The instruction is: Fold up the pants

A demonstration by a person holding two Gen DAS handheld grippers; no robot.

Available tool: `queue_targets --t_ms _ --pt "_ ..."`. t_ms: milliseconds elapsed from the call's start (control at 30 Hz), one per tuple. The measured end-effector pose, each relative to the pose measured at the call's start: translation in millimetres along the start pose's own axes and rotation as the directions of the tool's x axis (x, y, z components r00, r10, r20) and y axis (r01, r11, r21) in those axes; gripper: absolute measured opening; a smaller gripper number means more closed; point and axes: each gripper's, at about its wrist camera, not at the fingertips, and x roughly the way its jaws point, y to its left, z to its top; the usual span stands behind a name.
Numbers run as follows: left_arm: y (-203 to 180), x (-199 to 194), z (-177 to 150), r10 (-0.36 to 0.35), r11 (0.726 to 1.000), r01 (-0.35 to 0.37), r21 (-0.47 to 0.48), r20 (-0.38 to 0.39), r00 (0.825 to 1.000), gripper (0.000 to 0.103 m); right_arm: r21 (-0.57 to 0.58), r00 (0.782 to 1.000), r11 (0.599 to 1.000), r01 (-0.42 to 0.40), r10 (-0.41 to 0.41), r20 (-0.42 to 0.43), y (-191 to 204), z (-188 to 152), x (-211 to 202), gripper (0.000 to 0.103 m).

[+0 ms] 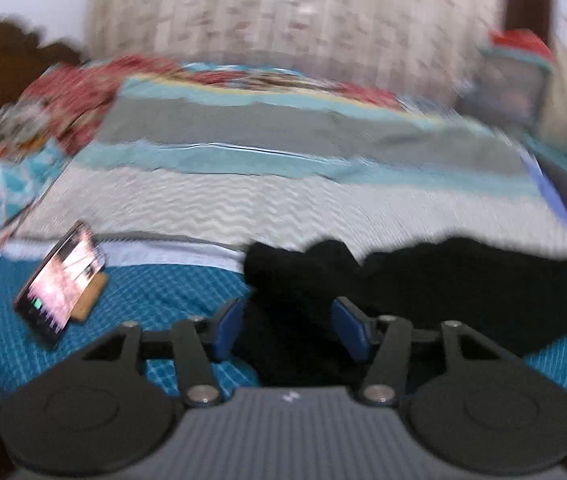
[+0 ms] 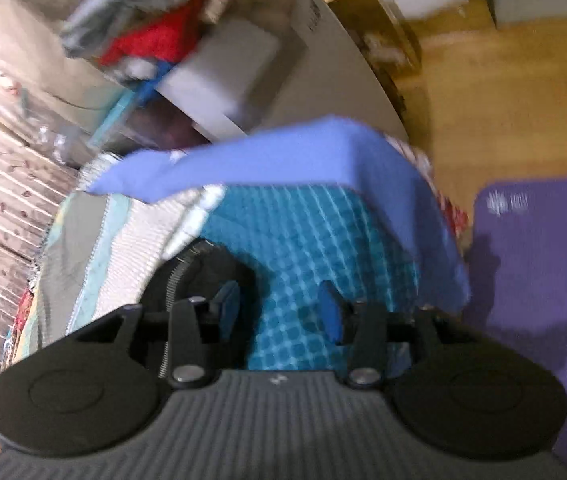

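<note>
Black pants [image 1: 443,280] lie crumpled on a teal checked blanket [image 1: 163,296] on the bed, stretching to the right in the left wrist view. My left gripper [image 1: 287,328] hovers over their left end, open, with black cloth showing below the gap and neither blue pad pressing on it. In the right wrist view one end of the pants [image 2: 199,276], with a zipper along its edge, lies at the left. My right gripper [image 2: 279,312] is open; its left pad is over that black cloth, and only the blanket [image 2: 307,240] shows between the fingers.
A phone [image 1: 63,284] lies on the blanket at the left. Striped bedding [image 1: 283,140] and a curtain [image 1: 283,12] are behind. A blue cloth [image 2: 283,160] covers the bed corner. Beyond it are a purple mat [image 2: 543,280], wooden floor [image 2: 503,92] and piled clutter [image 2: 155,40].
</note>
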Motion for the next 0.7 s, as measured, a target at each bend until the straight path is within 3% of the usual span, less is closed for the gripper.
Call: queue_targets --t_ms 133,200,267,333,433,533,600,633,700 --pt "25 22 12 0.021 0.979 -0.031 -0.201 -0.056 0.998 0.084 -0.135 0.991 0.982 -0.129 0.122 -0.058 45 -20 -4 0.047" --pt "33 34 11 -0.005 0.958 -0.019 -0.285 -0.084 0.996 0.088 -0.205 0.972 0.955 -0.213 0.185 -0.147 73 -39 -1 0.047" --pt "39 50 9 -0.048 0.933 0.007 -0.361 -0.107 0.993 0.091 -0.274 0.936 0.911 -0.307 0.238 -0.258 105 -66 2 0.047" --pt "42 64 4 -0.061 0.914 0.006 -0.405 -0.124 0.990 0.092 -0.333 0.883 0.852 -0.403 0.267 -0.387 142 -102 5 0.046" --pt "40 81 6 -0.094 0.904 0.033 -0.427 -0.122 0.988 0.092 -0.395 0.783 0.741 -0.543 0.276 -0.557 196 -163 4 0.046" --pt "39 97 17 -0.105 0.905 0.051 -0.423 -0.104 0.989 0.094 -0.423 0.642 0.567 -0.707 0.262 -0.721 252 -239 -11 0.047" --pt "39 112 23 -0.099 0.907 0.041 -0.419 -0.117 0.988 0.096 -0.434 0.554 0.411 -0.802 0.239 -0.797 284 -291 -32 0.046" --pt "38 122 25 -0.096 0.908 0.028 -0.418 -0.142 0.985 0.092 -0.435 0.521 0.341 -0.834 0.222 -0.824 297 -312 -41 0.051" --pt "35 140 25 -0.111 0.911 0.027 -0.411 -0.182 0.977 0.049 -0.433 0.468 0.202 -0.878 0.177 -0.866 319 -360 -61 0.069"
